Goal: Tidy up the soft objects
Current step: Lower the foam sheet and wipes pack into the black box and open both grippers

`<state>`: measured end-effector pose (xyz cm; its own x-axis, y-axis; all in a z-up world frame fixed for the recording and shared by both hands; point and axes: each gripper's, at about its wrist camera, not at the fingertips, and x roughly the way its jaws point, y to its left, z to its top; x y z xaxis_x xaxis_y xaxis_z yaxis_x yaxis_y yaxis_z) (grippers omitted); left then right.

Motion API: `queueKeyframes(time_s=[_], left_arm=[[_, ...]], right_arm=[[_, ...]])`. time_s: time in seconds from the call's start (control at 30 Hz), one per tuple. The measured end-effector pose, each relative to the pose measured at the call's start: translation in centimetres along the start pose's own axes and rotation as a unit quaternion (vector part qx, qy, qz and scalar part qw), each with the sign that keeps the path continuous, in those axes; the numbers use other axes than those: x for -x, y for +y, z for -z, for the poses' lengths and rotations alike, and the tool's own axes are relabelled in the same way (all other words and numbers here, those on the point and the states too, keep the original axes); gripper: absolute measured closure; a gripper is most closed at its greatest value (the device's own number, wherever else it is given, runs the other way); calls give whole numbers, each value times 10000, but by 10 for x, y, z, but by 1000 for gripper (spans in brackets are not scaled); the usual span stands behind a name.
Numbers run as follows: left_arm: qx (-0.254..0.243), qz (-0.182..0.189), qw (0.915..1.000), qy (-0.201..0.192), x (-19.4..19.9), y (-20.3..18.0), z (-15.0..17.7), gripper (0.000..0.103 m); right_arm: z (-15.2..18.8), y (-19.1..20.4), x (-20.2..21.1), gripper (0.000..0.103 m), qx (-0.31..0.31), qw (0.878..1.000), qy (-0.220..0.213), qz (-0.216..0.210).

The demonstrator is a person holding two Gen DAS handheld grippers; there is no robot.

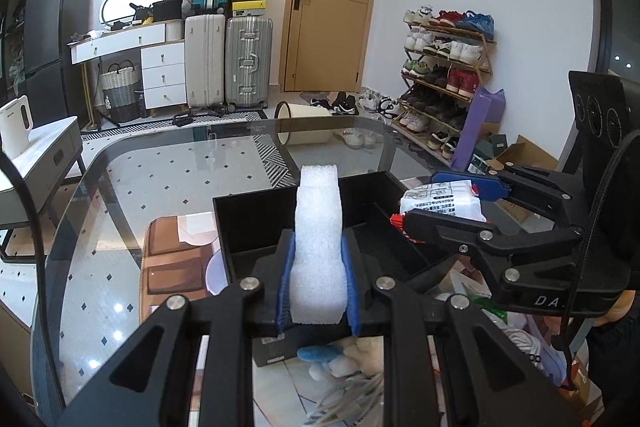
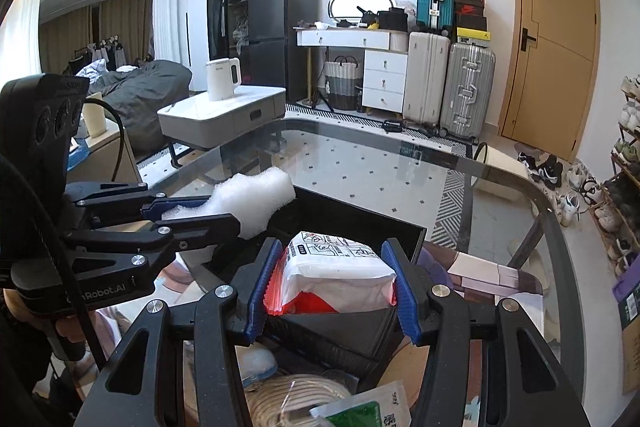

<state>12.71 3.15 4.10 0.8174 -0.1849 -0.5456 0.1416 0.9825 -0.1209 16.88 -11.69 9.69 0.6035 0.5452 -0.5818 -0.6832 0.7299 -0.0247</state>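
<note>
- Both items look carried and not yet set down: the left gripper (image 1: 318, 283) is clamped on a white foam block (image 1: 318, 243), and the right gripper (image 2: 330, 279) is clamped on a sealed tissue pack (image 2: 340, 267) with red print at its ends.
- Both loads hang over the black open-topped box (image 1: 256, 227) that stands on the glass table (image 1: 160, 171) — the step in hand is most likely delivery into it.
- The next move seems to call for lowering each item inside the box walls before spreading the jaws; the foam stands tall between the pads, so it may tip or spring as it is let go.
- The left wrist view shows the box's interior with what looks like a divider, and a plush toy (image 1: 340, 357) on the floor under the glass.
- Only the right wrist view shows the tissue pack's printed top face, a coil of pale cable (image 2: 296, 399) and a green-and-white packet (image 2: 368, 409) near its lower edge — perhaps more to sort.
</note>
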Motion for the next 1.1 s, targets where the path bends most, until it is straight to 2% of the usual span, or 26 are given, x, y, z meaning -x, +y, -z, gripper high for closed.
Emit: queueKeyframes(time_s=[0.47, 0.57, 0.63, 0.7, 0.77, 0.83, 0.9, 0.93, 0.97, 1.0, 1.1], left_arm=[[-34, -5, 9998, 220, -21, 2, -4, 83], [-70, -9, 9996, 277, -22, 3, -2, 83], [-52, 7, 9995, 301, -20, 3, -2, 82], [-51, -1, 9996, 284, -17, 3, -3, 75], [-68, -78, 9997, 226, -11, 2, -3, 47], [-81, -96, 9999, 109, -3, 0, -3, 46], [-142, -146, 9998, 73, 5, -2, -1, 33], [-151, -193, 9997, 16, 10, -3, 0, 13], [-126, -247, 9996, -98, 17, -2, 2, 0], [-70, -270, 9993, -245, 25, -2, 4, 0], [61, -275, 9992, -267, 34, 2, 7, 0]], right_arm=[[-6, -9, -32, 50, 83, 9997, 226, -26], [-5, -8, -31, 45, 125, 9996, 249, -11], [-5, -8, -30, 37, 116, 9997, 232, 7], [-6, -10, -24, 29, 57, 9999, 147, 50], [-5, -14, -15, 21, -48, 10000, 70, 32], [-3, -14, -4, 20, -51, 10000, -15, 23], [-1, -13, 8, 13, -71, 10000, -24, 29], [0, -12, 12, 11, -97, 9999, -31, 23], [1, -12, 19, 6, -152, 9999, -73, 36], [4, -12, 25, 1, -240, 9996, -125, 57], [12, -14, 38, 1, -473, 9988, -94, 61]])
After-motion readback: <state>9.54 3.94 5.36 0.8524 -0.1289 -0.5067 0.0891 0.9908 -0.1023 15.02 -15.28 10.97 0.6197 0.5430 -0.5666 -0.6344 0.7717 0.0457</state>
